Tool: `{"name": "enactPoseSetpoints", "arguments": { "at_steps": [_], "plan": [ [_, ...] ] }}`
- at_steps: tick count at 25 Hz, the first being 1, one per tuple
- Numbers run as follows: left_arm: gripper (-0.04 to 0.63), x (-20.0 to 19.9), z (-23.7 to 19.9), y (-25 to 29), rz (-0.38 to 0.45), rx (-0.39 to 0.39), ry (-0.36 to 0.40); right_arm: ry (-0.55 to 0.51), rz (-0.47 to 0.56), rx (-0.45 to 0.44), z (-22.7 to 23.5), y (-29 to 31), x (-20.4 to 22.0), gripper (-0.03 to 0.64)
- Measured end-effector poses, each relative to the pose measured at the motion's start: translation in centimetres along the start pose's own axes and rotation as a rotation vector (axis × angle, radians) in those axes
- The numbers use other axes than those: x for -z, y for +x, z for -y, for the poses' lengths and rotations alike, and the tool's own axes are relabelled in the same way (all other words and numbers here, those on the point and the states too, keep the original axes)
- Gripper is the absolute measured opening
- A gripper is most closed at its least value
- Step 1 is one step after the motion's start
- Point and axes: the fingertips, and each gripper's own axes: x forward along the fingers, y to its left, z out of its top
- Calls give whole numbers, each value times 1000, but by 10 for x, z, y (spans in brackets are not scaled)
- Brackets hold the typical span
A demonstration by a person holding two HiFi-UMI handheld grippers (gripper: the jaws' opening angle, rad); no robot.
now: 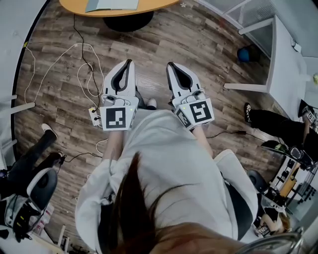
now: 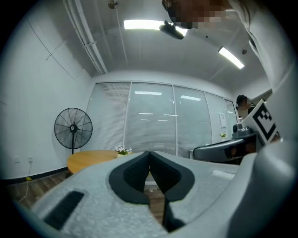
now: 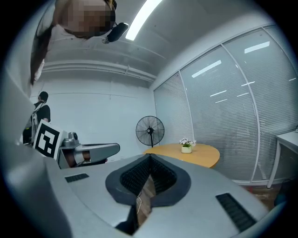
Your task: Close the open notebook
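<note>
Grey left tool [image 1: 128,63] and right tool [image 1: 170,65] are held pinched shut, empty; loose white floor cables [image 1: 49,69] could be snagged underfoot.

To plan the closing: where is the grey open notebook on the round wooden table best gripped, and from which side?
Probably the thin outer edge of one cover of the grey notebook, coming low and level from the near rim of the round wooden table: it lies flat by that rim. Its far part is cropped, so which cover is unclear.
</note>
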Motion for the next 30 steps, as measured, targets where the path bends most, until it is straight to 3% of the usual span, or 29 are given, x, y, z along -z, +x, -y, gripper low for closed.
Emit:
{"name": "enactPoseSetpoints", "arguments": {
  "at_steps": [7, 12, 23, 30],
  "plan": [
    [17, -16, -75, 42, -2, -3, 22, -2, 24, 34, 9, 75, -30, 3],
    [17, -16, -117, 60, -10, 7, 23, 54, 40, 75, 14, 116, -36, 3],
    [17, -8, -175, 73, -22, -12, 3, 69, 46, 94, 4, 172, -42, 3],
    [17, 3, -202, 104, -58, -41, -17, 88, 16, 75, 21, 214, -36, 3]
  ]
}}
